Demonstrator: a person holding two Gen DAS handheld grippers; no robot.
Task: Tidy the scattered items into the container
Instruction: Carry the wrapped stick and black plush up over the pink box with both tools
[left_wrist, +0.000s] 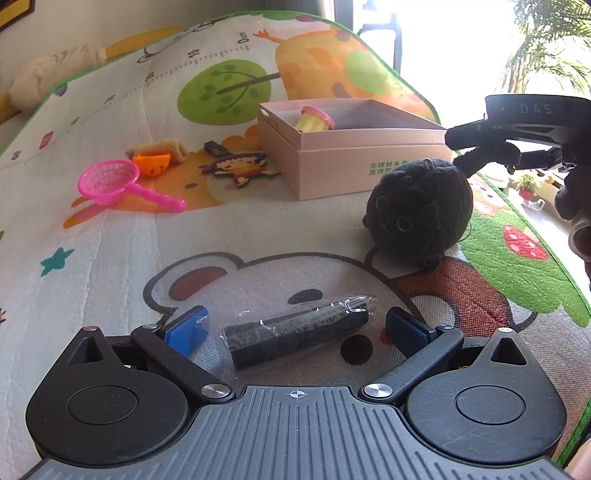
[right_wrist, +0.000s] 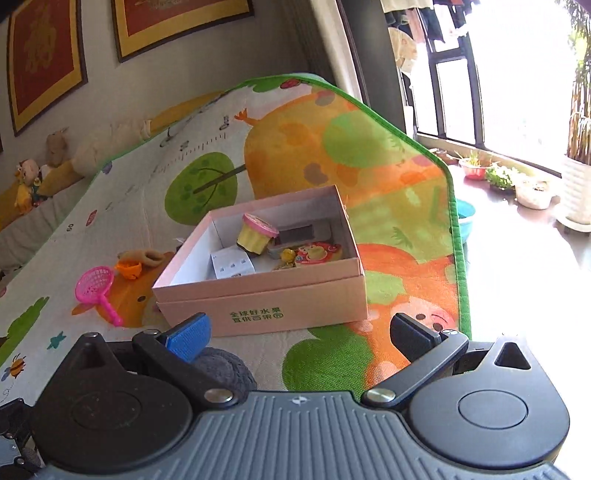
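Note:
My left gripper (left_wrist: 295, 326) is open, its jaws on either side of a black object wrapped in clear plastic (left_wrist: 299, 334) that lies on the play mat. A black round plush (left_wrist: 419, 214) sits ahead to the right. The right gripper (left_wrist: 480, 142) hangs just above the plush, touching its tail. In the right wrist view my right gripper (right_wrist: 299, 338) is open and empty, with the plush (right_wrist: 225, 369) under its left finger. The pink box (right_wrist: 266, 295) holds a yellow cup toy (right_wrist: 256, 234) and several small items. The box also shows in the left wrist view (left_wrist: 351, 162).
A pink toy strainer (left_wrist: 122, 182), an orange toy (left_wrist: 151, 162), a tan cloth (left_wrist: 170, 147) and a flat cartoon figure (left_wrist: 240, 168) lie left of the box. The mat's green edge (right_wrist: 460, 258) drops off to the right, with potted plants (right_wrist: 502, 177) beyond.

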